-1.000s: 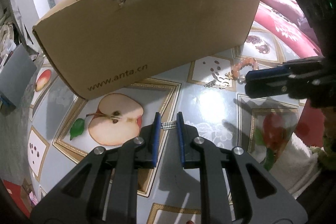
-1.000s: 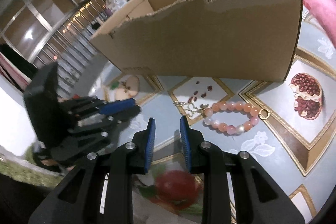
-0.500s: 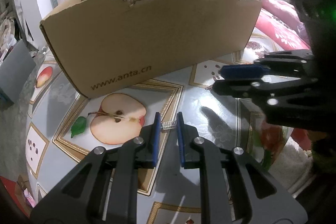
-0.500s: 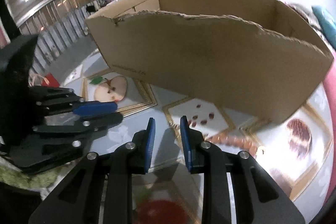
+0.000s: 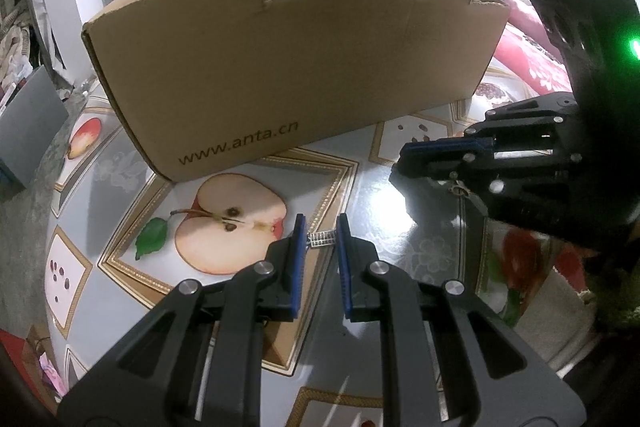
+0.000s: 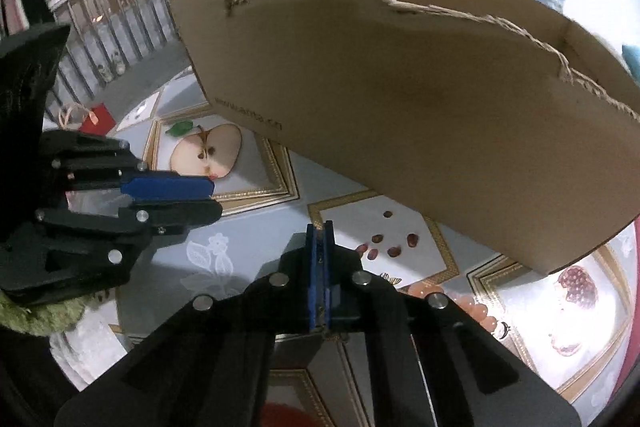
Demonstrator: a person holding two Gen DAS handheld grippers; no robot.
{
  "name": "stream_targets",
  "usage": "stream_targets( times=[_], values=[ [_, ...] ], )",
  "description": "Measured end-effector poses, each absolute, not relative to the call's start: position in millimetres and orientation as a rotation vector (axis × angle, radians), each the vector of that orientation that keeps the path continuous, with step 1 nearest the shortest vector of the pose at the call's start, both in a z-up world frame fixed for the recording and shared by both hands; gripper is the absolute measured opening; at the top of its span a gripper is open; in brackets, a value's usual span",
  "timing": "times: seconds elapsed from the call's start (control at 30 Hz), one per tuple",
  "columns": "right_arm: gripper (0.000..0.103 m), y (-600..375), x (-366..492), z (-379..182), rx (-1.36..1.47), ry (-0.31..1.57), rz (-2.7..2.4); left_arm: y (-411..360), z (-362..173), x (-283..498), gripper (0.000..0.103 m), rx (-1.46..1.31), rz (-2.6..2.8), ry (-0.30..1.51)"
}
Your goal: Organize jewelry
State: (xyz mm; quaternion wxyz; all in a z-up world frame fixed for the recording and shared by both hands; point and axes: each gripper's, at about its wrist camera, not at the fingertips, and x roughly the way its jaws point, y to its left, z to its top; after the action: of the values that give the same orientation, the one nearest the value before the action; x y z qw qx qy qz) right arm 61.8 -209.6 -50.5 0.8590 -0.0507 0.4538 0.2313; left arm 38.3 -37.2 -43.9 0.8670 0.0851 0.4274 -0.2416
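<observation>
The small silver piece (image 5: 320, 239) sits across the gap between the tips of the left hand-held gripper (image 5: 320, 229), touching both blue pads. The jaws are a little apart and look clamped on it, held above the bench (image 5: 372, 195). This reads as the carrying step: one item picked up and due to go into the cardboard box (image 5: 280, 67) at 12 o'clock. The next move calls for a lift over the torn top edge of the near wall, then a release inside.

The right hand-held gripper (image 6: 319, 227) has its jaws pressed together. Whether anything thin is pinched there I cannot tell. The pink bead bracelet (image 6: 460, 303) lies on the bench at its 4 o'clock, partly hidden by the gripper body, just beside the box's lower corner.

In the left wrist view the right hand-held gripper crowds in from 3 o'clock, near the left one's path. The bench shows open surface at 9 o'clock, over the printed apple (image 5: 232, 223). The box wall is tall and ragged, so a low approach could catch on it.
</observation>
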Motion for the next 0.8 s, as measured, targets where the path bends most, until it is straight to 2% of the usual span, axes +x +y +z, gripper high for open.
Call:
stream_targets(
  times=[0.4,0.53,0.6,0.7,0.8],
  values=[
    [0.001,-271.3,57.5,2.4,0.291,0.842,0.547,-27.7,-36.6,33.9,0.014,0.148,-0.502,0.873],
    [0.002,-261.4,56.7,0.1,0.217,0.877,0.551,-25.7,-36.9,30.5,0.014,0.145,-0.501,0.872],
    [0.005,-249.4,58.4,-6.9,0.148,0.922,0.563,-26.5,-37.3,30.7,0.014,0.143,-0.501,0.875],
    [0.019,-222.5,60.3,-25.3,-0.011,0.965,0.546,-25.3,-39.2,30.2,0.014,0.140,-0.497,0.882],
    [0.019,-207.2,62.8,-42.3,-0.141,1.000,0.523,-26.1,-40.4,31.6,0.014,0.140,-0.493,0.888]
  ],
)
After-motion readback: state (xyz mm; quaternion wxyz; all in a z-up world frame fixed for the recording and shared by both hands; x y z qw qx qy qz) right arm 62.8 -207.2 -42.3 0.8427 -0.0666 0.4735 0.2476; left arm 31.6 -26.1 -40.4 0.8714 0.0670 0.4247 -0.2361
